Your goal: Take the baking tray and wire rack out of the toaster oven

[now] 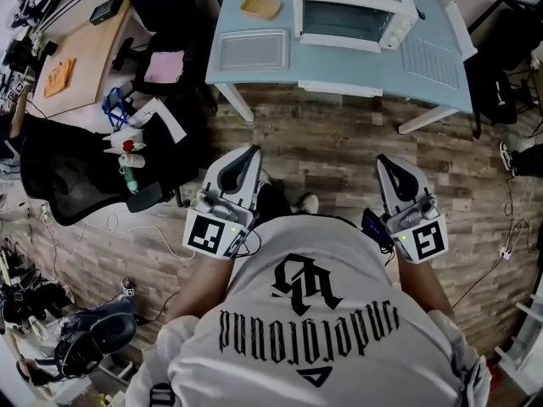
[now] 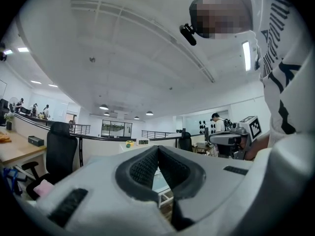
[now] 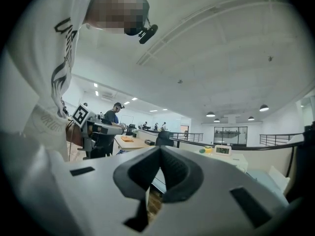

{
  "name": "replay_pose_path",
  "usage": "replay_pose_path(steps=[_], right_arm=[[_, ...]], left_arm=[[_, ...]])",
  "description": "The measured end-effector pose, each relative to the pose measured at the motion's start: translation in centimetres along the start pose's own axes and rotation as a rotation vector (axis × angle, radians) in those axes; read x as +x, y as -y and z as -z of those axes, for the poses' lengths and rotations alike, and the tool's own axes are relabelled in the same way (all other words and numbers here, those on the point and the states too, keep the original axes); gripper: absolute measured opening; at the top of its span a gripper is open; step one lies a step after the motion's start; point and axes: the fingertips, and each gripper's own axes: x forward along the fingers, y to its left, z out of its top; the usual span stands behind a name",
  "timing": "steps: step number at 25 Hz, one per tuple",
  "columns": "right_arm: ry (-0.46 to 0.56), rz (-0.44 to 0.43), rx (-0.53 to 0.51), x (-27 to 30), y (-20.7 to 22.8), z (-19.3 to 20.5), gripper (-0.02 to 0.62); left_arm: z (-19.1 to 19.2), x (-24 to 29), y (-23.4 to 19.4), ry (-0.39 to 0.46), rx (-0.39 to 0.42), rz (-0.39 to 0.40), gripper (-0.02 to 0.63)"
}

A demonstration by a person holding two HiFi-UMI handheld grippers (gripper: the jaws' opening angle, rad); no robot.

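Pale blue table (image 1: 356, 68) well ahead of both grippers, beyond a stretch of wood-plank floor (image 1: 339, 151). White toaster oven (image 1: 352, 11) on that table, ahead and roughly midway between the two grippers' lines of aim.

Grey baking tray (image 1: 250, 49) flat on the tabletop, outside the oven and just to its left, ahead of the left gripper (image 1: 250, 153). Wire rack (image 1: 433, 62) flat on the tabletop too, outside the oven and just to its right, ahead and a little to the right of the right gripper (image 1: 383, 161). Yellow square (image 1: 260, 7) beyond the tray, further from the left gripper.

Left gripper held level at the person's waist, close against the white T-shirt (image 1: 322, 346), jaws pressed together, ribbed pads (image 2: 141, 171) meeting at the tip, nothing pinched. Right gripper level at about the same height on the other side of the body, jaws likewise pressed together, pads (image 3: 136, 171) touching, nothing between them. Both well apart from tray, rack and oven.

Black office chair (image 1: 68, 176) off to the left of the left gripper, wooden desk (image 1: 81, 49) beyond it. Small digital clock (image 3: 222, 150) far ahead of the right gripper.
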Motion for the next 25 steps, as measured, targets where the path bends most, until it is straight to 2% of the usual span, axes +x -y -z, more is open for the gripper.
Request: replay_pose_path(steps=[25], right_arm=[[0.008, 0.000, 0.013, 0.37, -0.41, 0.74, 0.003]], left_arm=[[0.85, -0.17, -0.07, 0.009, -0.017, -0.013, -0.002]])
